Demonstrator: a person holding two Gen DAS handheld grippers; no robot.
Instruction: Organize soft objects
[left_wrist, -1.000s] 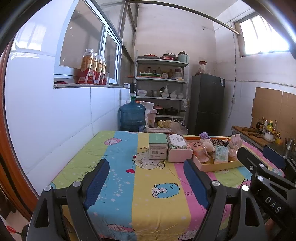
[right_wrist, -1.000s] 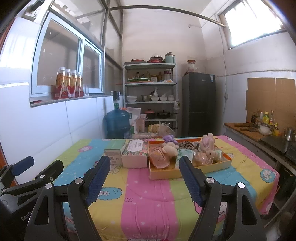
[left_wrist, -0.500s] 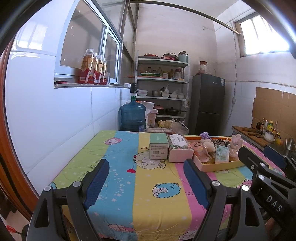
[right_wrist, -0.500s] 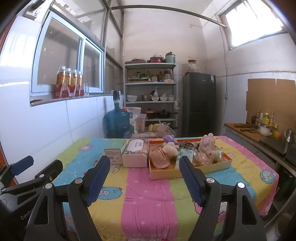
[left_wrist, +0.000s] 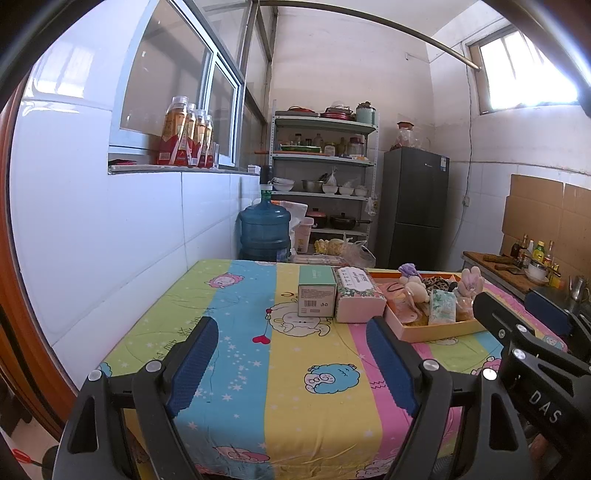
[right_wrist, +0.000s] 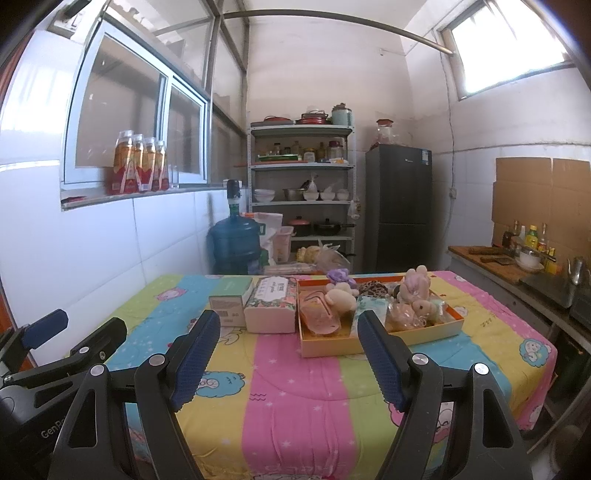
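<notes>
Almost nothing has moved since the earlier frames: both wrist views hold nearly the same framing, drifting only a touch, and every item on the desk lies where it lay. That stillness gives no sign of which stage the sorting is at; soft things gathered in one tray would fit either a pile waiting to be sorted or a finished collection.

Soft objects sit together in the orange tray (right_wrist: 380, 341) toward the far right of the desk: a cream plush toy (right_wrist: 341, 299), a pink plush rabbit (right_wrist: 417, 284), a purple fabric flower (right_wrist: 340, 275), a leopard-print hair tie (right_wrist: 373, 286), a pink flat pouch (right_wrist: 317, 317) and a pale green packet (left_wrist: 443, 306). Just left of the tray, touching it or nearly so, stands a floral tissue box (right_wrist: 273, 308), and beside that a green carton (left_wrist: 316, 295) with a barcode on its near face. Print on both boxes is too small to read.

Left gripper (left_wrist: 291, 365) hangs released over the near edge of the striped cartoon cloth (left_wrist: 258, 369), jaws wide apart and holding nothing. Right gripper (right_wrist: 288, 363) is likewise spread and empty, aimed at the tray.

Legible writing is scarce: "DAS" on the right tool's body in the left view, and "Gen" followed by cut-off letters on the left tool's body in the right view. Labels on the bottles (right_wrist: 138, 166) along the window sill cannot be made out.
</notes>
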